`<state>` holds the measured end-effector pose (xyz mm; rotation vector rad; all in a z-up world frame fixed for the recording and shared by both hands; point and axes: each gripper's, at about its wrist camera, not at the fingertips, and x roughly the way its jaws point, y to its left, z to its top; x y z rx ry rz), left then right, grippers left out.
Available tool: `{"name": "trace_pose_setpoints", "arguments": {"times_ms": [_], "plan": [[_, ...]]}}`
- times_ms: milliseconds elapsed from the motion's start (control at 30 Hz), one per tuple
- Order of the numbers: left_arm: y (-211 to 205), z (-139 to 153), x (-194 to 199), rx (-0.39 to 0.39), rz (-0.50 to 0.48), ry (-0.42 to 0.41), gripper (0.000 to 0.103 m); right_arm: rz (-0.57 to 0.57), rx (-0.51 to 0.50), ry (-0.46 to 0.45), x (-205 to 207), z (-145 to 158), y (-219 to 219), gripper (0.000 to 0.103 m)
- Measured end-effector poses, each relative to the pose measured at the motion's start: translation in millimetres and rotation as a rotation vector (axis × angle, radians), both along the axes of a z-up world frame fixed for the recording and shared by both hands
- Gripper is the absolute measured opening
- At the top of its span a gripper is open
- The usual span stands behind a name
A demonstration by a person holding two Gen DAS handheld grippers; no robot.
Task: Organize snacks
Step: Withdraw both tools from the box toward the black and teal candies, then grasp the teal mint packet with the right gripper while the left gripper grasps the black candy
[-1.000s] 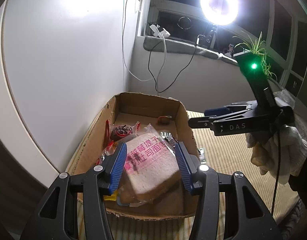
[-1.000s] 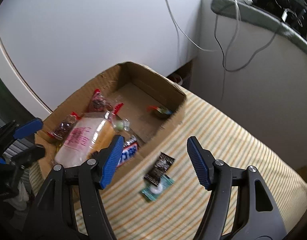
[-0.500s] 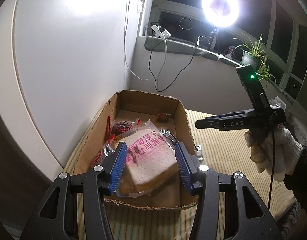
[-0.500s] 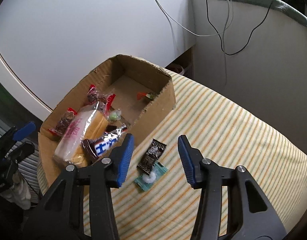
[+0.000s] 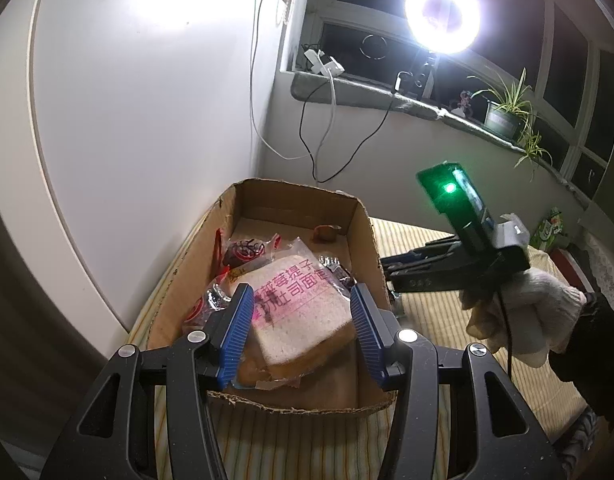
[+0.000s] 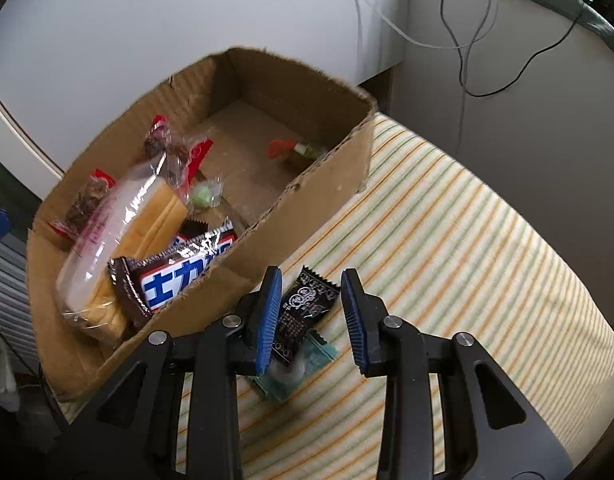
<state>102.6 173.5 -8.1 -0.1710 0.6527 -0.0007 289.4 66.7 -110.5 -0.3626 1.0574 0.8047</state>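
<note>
A cardboard box [image 5: 363, 236] [image 6: 307, 200] holds a bagged bread slice [image 5: 299, 312] [image 6: 119, 232], a chocolate bar [image 6: 179, 276], red-wrapped snacks [image 6: 163, 144] and a green candy [image 6: 203, 196]. My left gripper [image 5: 303, 332] is open above the box, its pads on either side of the bread without touching it. My right gripper [image 6: 311, 316] is open just above the striped cloth, its pads on either side of a black snack packet [image 6: 303, 308]. A teal candy packet [image 6: 303, 364] lies under it. The right gripper also shows in the left wrist view [image 5: 391, 268].
The box stands on a striped tablecloth [image 6: 447, 260] beside a white wall [image 5: 147, 100]. Cables [image 5: 319, 120] hang from the windowsill. A ring lamp [image 5: 443, 12] and a potted plant [image 5: 507, 112] stand on the sill. A small wrapped sweet [image 6: 295, 152] lies at the box's far end.
My right gripper moved down toward the black packet and its jaws narrowed around it. My left gripper drew back slightly from the box, still open.
</note>
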Motion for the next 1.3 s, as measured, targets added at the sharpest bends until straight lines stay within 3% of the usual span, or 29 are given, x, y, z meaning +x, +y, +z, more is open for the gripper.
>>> {"name": "trace_pose_setpoints", "arguments": {"times_ms": [267, 633, 967, 1033, 1100, 1300], "plan": [[-10.2, 2.0, -3.2, 0.003, -0.012, -0.001, 0.049, 0.075, -0.055, -0.017, -27.8, -10.6, -5.2, 0.028], [-58.8, -2.2, -11.2, -0.011, -0.111, 0.009, 0.049, 0.145, -0.06, -0.053, -96.5, -12.0, -75.4, 0.027], [-110.2, -28.3, -7.4, -0.03, -0.211, 0.08, 0.049, 0.01, 0.046, -0.058, -119.8, -1.1, -143.8, 0.027], [-118.0, -32.8, -2.8, -0.035, -0.232, 0.097, 0.049, -0.021, 0.062, -0.074, -130.9, 1.7, -157.1, 0.032], [-125.2, -38.1, 3.4, -0.046, -0.251, 0.117, 0.049, -0.041, 0.036, -0.109, -138.4, 1.3, -160.5, 0.044], [-141.7, -53.3, 22.4, -0.116, -0.3, 0.186, 0.049, -0.044, -0.021, -0.143, -141.6, -9.4, -154.2, 0.044]]}}
